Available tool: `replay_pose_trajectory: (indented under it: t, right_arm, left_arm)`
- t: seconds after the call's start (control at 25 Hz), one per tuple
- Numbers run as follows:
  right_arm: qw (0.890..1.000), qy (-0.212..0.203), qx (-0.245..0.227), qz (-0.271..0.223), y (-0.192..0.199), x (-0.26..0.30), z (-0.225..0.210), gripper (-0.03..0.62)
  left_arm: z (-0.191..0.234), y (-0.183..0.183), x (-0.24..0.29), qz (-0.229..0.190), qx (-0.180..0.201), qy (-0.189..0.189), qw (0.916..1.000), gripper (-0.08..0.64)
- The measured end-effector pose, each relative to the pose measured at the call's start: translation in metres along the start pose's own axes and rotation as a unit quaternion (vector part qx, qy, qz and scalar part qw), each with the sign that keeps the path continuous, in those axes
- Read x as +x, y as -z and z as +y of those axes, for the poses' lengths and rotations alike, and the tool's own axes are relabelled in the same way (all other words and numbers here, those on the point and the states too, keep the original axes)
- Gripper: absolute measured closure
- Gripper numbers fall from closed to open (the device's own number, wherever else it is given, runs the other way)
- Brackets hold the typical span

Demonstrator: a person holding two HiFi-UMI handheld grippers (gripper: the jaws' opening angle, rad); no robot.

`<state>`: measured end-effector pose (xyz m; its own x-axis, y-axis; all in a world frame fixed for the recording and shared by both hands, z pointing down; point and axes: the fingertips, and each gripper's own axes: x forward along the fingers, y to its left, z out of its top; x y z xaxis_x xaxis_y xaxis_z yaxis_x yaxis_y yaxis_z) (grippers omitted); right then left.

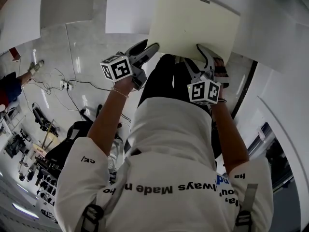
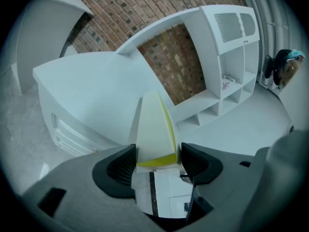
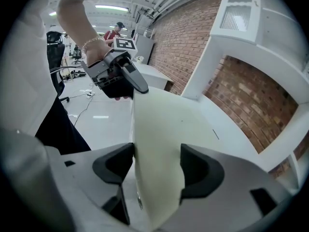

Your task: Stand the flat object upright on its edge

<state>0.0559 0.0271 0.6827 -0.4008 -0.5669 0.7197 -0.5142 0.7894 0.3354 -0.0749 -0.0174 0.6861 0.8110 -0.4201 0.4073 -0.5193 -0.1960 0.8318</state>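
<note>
Close in, the L gripper (image 2: 155, 161) and R gripper (image 3: 155, 166) each have both jaws pressed shut on the near edge of the flat panel (image 1: 193, 23), a thin cream sheet w/ a yellower edge. The L one grips its left corner, the R one its right side. The person holds it out in front, w/ its far end reaching over the white counter (image 2: 87, 91). Progress, as a judgement: pick-up is done and the panel looks part-raised, but it isn't standing on its own. Left to do: set one edge down, get it vertical, let go w/o it toppling. Hard to tell: whether the far edge touches the counter or hangs above it, and the exact tilt. The panel's top is cut off in head view. Beyond stand a shelf unit (image 2: 231, 57) and a brick wall (image 2: 125, 8).
</note>
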Motion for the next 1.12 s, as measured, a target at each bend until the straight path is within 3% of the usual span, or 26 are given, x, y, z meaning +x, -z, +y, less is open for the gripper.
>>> replay_pose_trajectory:
  t: [0.64, 1.12]
  right_arm:
    - [0.999, 0.009, 0.009, -0.037, -0.037, -0.010, -0.023, 0.316]
    - [0.997, 0.008, 0.025, -0.073, -0.070, -0.003, -0.050, 0.331]
  left_arm:
    - [-0.053, -0.049, -0.026, -0.031, 0.063, -0.057, 0.9959, 0.278]
    - [-0.088, -0.095, -0.038, -0.064, 0.133, -0.122, 0.9814, 0.279]
